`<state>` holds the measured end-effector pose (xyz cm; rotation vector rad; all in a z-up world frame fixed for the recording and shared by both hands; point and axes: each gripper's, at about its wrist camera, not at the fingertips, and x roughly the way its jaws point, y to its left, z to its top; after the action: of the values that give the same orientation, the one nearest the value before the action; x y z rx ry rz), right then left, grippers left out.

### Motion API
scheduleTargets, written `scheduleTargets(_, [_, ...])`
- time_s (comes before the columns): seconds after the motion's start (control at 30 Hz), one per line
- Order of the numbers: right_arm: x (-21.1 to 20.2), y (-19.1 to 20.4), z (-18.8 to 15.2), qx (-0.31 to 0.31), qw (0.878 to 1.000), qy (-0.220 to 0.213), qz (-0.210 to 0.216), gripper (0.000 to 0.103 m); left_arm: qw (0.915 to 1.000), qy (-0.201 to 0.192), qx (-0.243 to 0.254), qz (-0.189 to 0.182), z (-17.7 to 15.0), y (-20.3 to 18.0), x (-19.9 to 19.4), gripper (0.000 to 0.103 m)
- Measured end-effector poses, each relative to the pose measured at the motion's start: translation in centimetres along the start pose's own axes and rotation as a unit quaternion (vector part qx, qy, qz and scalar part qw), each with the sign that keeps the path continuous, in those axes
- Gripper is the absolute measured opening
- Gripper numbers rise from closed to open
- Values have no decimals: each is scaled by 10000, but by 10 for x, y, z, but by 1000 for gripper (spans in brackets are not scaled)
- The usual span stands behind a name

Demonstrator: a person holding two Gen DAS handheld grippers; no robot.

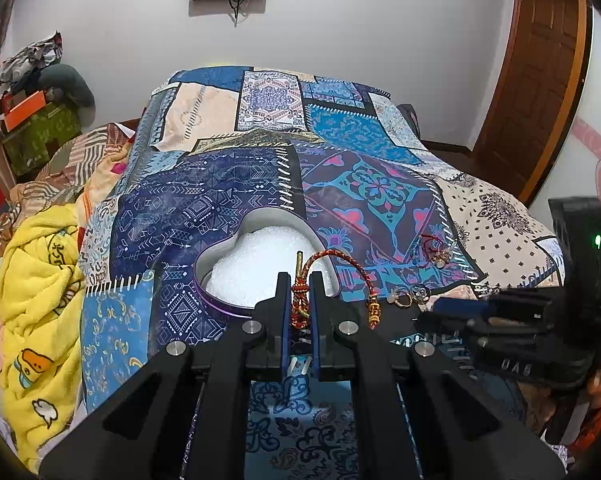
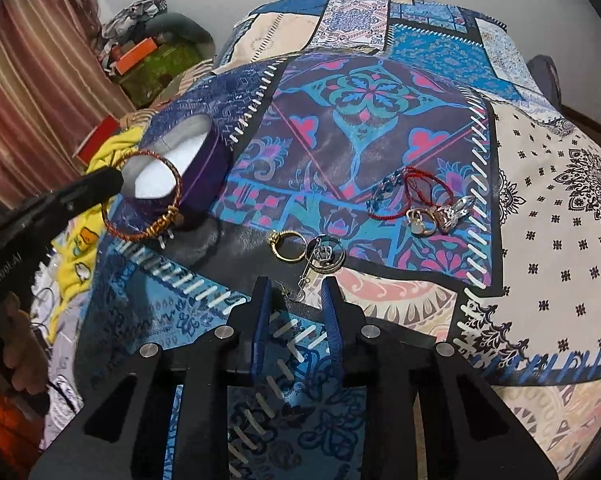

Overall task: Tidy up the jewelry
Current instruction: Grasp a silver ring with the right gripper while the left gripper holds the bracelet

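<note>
Holding the red-and-gold braided bracelet (image 1: 342, 276) in my left tool (image 1: 300, 300), jaws pinched tight on the knotted bit, w/ the loop hanging off to the right. It's sitting right at the near edge of the heart-shaped tin (image 1: 220, 256), the purple one w/ white foam inside, which is on the bed a bit left of centre. So the step in hand looks like dropping the bracelet into the tin, imo.

My right tool (image 2: 296, 292) is low over the bedspread (image 2: 540, 200), blades only partway closed, nothing pinched yet afaict. A small silver charm or earring (image 2: 306, 276) lies between the tips, just near of the gold ring (image 2: 286, 246) and the dark ring (image 2: 324, 254). Further right there's a red cord bracelet (image 2: 404, 194) and a cluster of rings (image 2: 440, 212).

Tips for doing it well: carry the bracelet farther over the foam before letting go, bc the dangling loop could catch on the tin's rim and flop outside. Lower it first, then release. On the right, the charm is tiny and the fabric is soft, so press down a bit and close slow, or you'll grab cloth too. Keep clear of the two rings touching each other just beyond it.
</note>
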<state>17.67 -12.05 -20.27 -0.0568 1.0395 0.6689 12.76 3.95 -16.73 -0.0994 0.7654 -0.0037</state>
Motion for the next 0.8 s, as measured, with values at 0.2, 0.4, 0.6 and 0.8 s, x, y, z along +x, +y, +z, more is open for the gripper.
scheduleTargets(0.2, [6,5,-1,-199,9995,-116,-217,15,10000,43,-73,-5,-2,3,2,7])
scheduleTargets(0.4, [3,11,-2,-354,9989,-161,-269,10,10000,-10,-81,56,-2,4,-1,7])
scheduleTargets(0.6, [-9,11,3,-239,9992,-272,-160,4,9999,-74,-108,73,-1,5,-8,7])
scheduleTargets(0.8, [-23,18,6,-335,9981,-445,-264,4,9997,-205,-102,118,1,6,-19,7])
